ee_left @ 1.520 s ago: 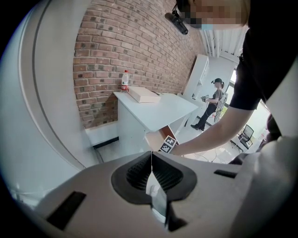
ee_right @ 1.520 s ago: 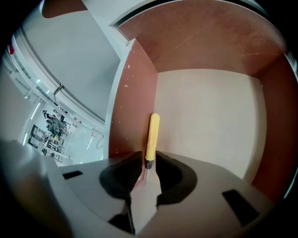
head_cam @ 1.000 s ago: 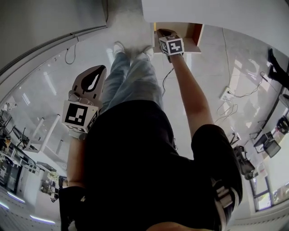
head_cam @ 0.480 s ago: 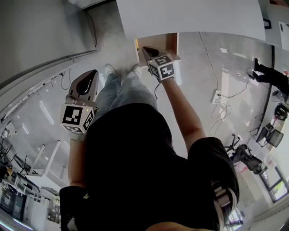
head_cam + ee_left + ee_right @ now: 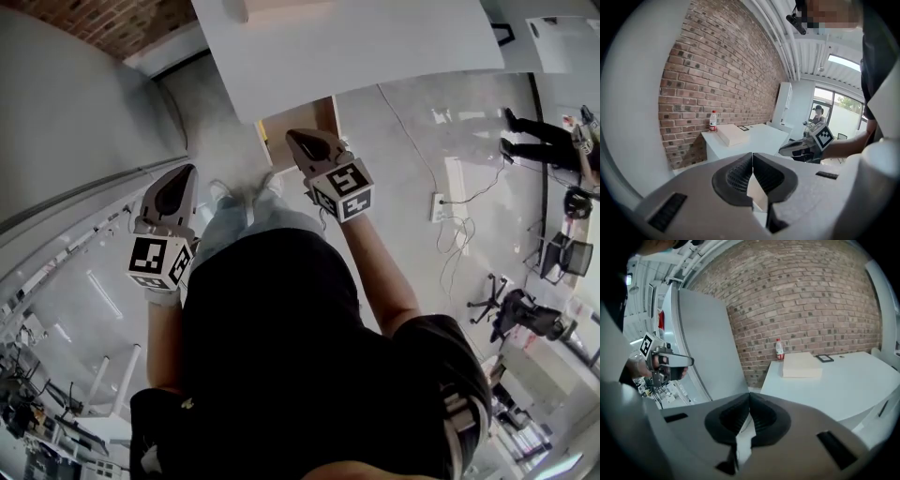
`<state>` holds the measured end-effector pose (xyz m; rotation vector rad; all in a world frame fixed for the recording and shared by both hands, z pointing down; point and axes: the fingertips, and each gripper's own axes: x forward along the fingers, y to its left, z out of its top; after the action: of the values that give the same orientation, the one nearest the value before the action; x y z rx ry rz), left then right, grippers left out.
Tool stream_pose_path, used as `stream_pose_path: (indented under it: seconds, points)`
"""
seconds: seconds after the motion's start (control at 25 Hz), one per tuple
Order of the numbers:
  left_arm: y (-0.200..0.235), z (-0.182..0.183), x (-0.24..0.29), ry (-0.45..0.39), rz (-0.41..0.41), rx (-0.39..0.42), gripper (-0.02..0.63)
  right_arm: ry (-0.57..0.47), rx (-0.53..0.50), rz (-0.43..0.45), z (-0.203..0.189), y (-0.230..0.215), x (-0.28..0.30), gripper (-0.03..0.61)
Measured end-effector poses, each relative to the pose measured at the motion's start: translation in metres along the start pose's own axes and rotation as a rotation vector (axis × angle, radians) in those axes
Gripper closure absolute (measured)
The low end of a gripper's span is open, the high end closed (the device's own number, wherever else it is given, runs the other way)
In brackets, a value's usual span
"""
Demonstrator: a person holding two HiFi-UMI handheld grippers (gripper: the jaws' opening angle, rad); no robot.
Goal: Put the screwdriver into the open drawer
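Note:
No screwdriver shows in any view. The open drawer (image 5: 298,114) shows its brown inside under the near edge of the white table (image 5: 366,42). My right gripper (image 5: 292,137) is shut and empty, held just in front of the drawer and outside it. My left gripper (image 5: 187,171) is shut and empty too, raised at the person's left side, well away from the drawer. In the left gripper view the shut left gripper (image 5: 752,161) faces the table (image 5: 761,138). In the right gripper view the right gripper (image 5: 749,405) is shut, with the table (image 5: 834,385) beyond it.
A flat cream box (image 5: 802,366), a small bottle (image 5: 778,349) and a little dark frame (image 5: 824,358) lie on the table by the brick wall (image 5: 797,301). A tall grey panel (image 5: 708,348) stands to the left. Cables (image 5: 450,202) and office chairs (image 5: 525,314) are on the floor at right.
My right gripper has drawn back out of the drawer toward the person. The head view has swung, so more of the table top and the brick wall show. The left gripper has stayed raised.

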<state>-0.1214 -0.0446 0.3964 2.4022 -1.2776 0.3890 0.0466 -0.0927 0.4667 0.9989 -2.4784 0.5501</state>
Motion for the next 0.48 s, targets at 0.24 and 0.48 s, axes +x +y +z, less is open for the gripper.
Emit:
stream_pose_path:
  seconds: [0.24,0.48]
  points:
    - [-0.005,0.041,0.006,-0.065,-0.066,0.037,0.608,-0.107,-0.029,-0.063,0.055,0.006,-0.042,0.568]
    - [-0.005,0.080,0.006,-0.146,-0.108,0.043,0.609,-0.194,-0.066,-0.113,0.096,0.013,-0.072,0.568]
